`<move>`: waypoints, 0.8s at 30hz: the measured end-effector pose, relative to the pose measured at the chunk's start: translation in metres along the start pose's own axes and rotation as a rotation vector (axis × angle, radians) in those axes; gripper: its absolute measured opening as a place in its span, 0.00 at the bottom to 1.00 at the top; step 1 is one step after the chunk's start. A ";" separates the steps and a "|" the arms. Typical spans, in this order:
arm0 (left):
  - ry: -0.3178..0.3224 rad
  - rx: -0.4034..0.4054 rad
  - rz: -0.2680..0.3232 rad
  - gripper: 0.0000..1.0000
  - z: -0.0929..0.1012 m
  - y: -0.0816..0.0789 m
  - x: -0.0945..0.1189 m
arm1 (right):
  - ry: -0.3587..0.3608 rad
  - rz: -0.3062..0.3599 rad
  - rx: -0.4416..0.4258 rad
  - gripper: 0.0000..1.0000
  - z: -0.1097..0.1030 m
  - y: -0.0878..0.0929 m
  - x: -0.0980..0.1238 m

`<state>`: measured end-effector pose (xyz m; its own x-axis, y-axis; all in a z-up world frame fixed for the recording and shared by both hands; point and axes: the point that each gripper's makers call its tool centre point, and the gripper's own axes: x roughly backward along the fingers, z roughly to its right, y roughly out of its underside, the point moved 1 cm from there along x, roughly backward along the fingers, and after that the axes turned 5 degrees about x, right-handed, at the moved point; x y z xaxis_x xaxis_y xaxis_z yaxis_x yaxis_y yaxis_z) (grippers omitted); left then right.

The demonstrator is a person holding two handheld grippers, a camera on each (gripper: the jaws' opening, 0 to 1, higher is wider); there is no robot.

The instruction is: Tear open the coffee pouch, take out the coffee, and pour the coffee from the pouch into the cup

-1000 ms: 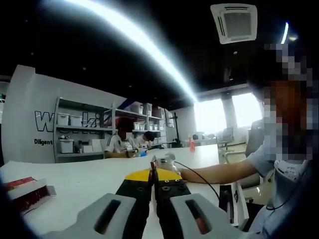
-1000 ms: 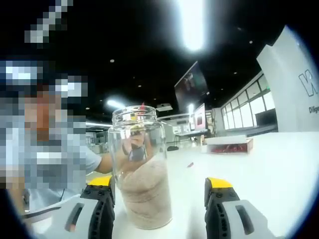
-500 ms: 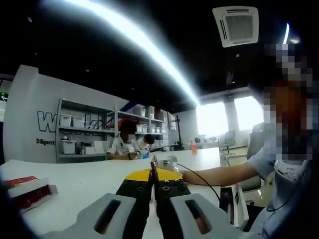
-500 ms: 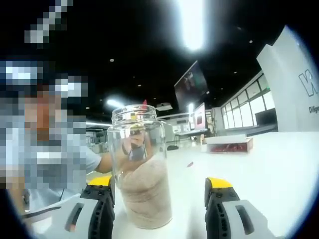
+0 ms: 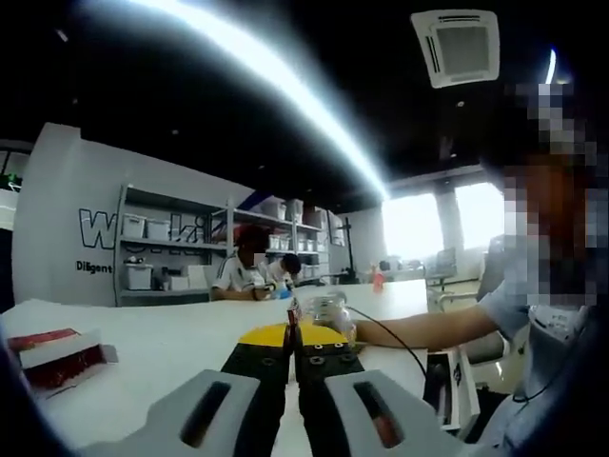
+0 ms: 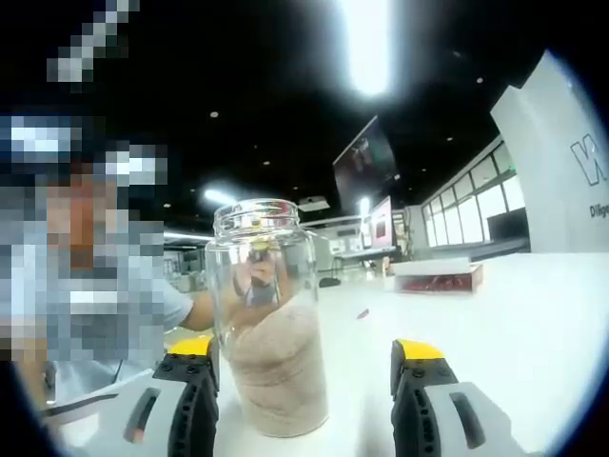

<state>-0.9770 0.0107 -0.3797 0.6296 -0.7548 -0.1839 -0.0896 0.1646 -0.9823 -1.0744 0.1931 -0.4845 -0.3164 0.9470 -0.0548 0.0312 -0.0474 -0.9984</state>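
While the right gripper (image 6: 303, 381) has its two jaws spread wide, a clear glass jar (image 6: 269, 319) stands upright between them on the white table (image 6: 514, 314), about half filled with pale brownish powder. The jaws do not touch the glass. The left gripper (image 5: 292, 341) has its jaws pressed together, and a thin red strip (image 5: 293, 311) sticks out at their tips; I cannot tell if it is the pouch. A red and white box (image 5: 55, 349) lies on the table to the left.

left gripper (image 5: 293, 335) jaws pressed together; right gripper (image 6: 303, 367) seemingly spread wide.
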 end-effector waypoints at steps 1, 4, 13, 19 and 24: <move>-0.001 0.004 -0.001 0.05 0.000 0.001 0.001 | 0.000 0.000 -0.001 0.73 0.000 0.000 0.000; -0.011 0.009 0.000 0.05 -0.001 0.004 0.003 | 0.001 -0.003 -0.001 0.73 -0.001 0.001 -0.001; -0.024 0.017 0.000 0.05 -0.006 0.007 0.007 | 0.001 -0.009 -0.001 0.74 0.000 0.002 -0.001; -0.035 0.018 -0.004 0.05 -0.008 0.011 0.008 | 0.000 -0.012 0.000 0.74 0.001 0.002 0.000; -0.039 0.027 -0.003 0.05 -0.008 0.014 0.010 | 0.000 -0.014 -0.001 0.74 0.005 0.002 0.002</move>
<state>-0.9784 0.0006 -0.3957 0.6592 -0.7305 -0.1785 -0.0667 0.1797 -0.9815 -1.0794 0.1934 -0.4866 -0.3165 0.9477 -0.0404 0.0278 -0.0333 -0.9991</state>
